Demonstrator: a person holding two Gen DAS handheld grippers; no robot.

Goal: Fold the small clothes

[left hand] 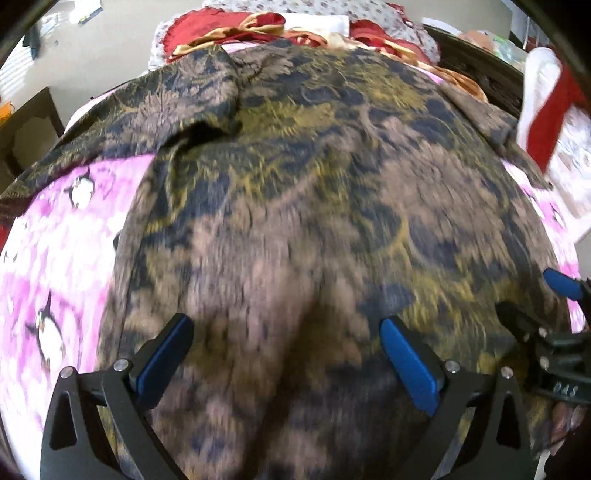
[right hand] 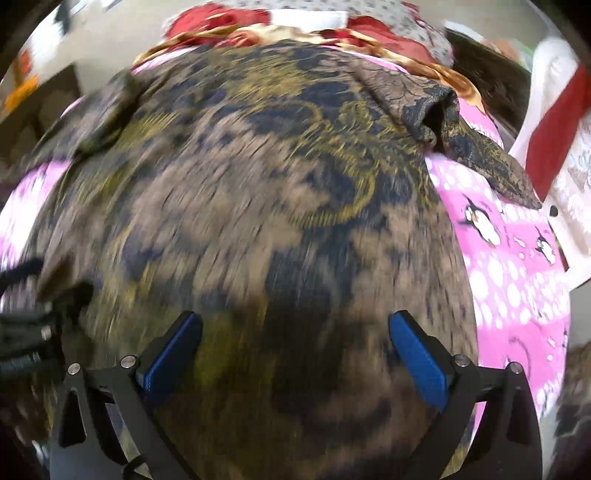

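While both tools hover over the cloth, the scene reads as follows.

Garment: a brown, navy and gold patterned garment lies spread on a pink penguin-print bedsheet; one sleeve is bunched at its far left, the other sleeve at its far right.
Left tool: the left tool has its blue pads spread wide, with nothing between them; it sits above the near part of the garment.
Right tool: the right tool is likewise spread wide and grips nothing; in the left wrist view it shows at the right edge, just beside the left tool.
Step in hand: judged as the start of a fold; the garment appears laid flat and neither edge is yet taken up.
Next move: likely calls for each tool to descend onto the near hem or a side edge, close on a single layer, then carry it across. Motion blur suggests care with alignment.
Risk: pinching the bedsheet together with the cloth.
Background: red and gold fabric lies beyond the garment.
Writing: letters resembling "DAS" on the right tool's body; not certain.
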